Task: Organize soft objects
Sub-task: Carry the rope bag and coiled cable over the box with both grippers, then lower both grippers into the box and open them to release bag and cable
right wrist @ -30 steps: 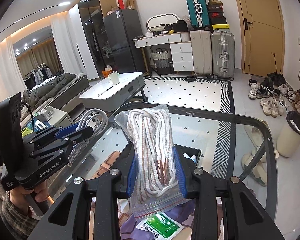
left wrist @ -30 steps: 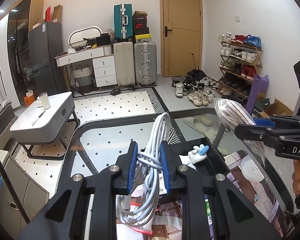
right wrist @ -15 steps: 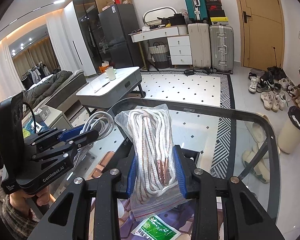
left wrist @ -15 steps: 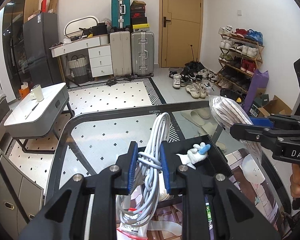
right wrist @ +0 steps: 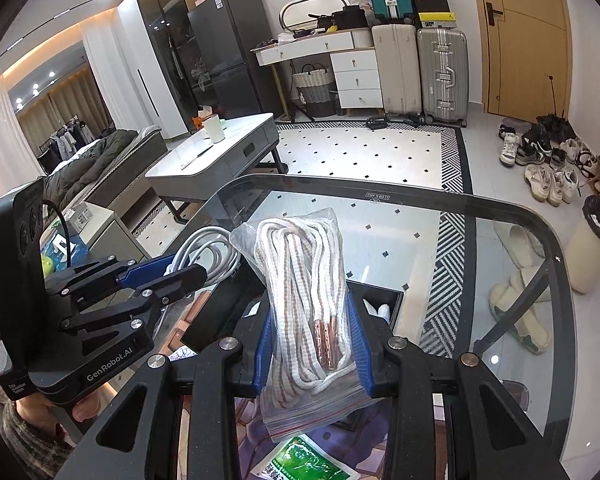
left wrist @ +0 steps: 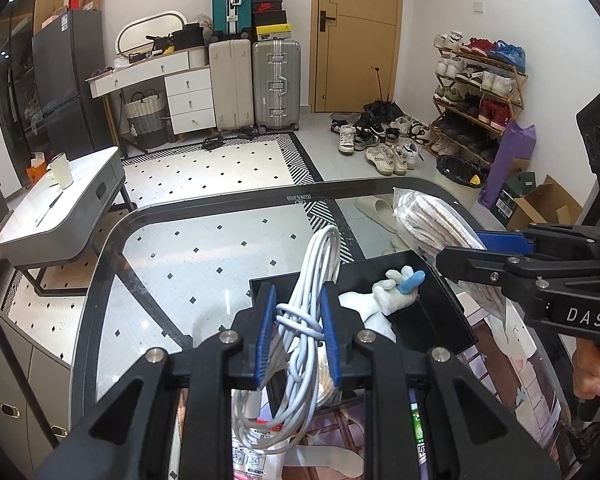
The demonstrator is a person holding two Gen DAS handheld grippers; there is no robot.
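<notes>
- left gripper (left wrist: 298,336) pinches the white cable coil (left wrist: 308,312) above the black bin (left wrist: 440,320).
- right gripper (right wrist: 312,350) pinches the bagged rope (right wrist: 304,304) above it.
- done: 1 white plush (left wrist: 384,296) inside; both remain to drop.

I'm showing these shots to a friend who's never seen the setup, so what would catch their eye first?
Probably the two held bundles: the left gripper clamps a coil of white cable, and the right gripper clamps a clear zip bag of white laces, both raised above the glass table. Next, the black bin below them, with a white glove inside.
</notes>
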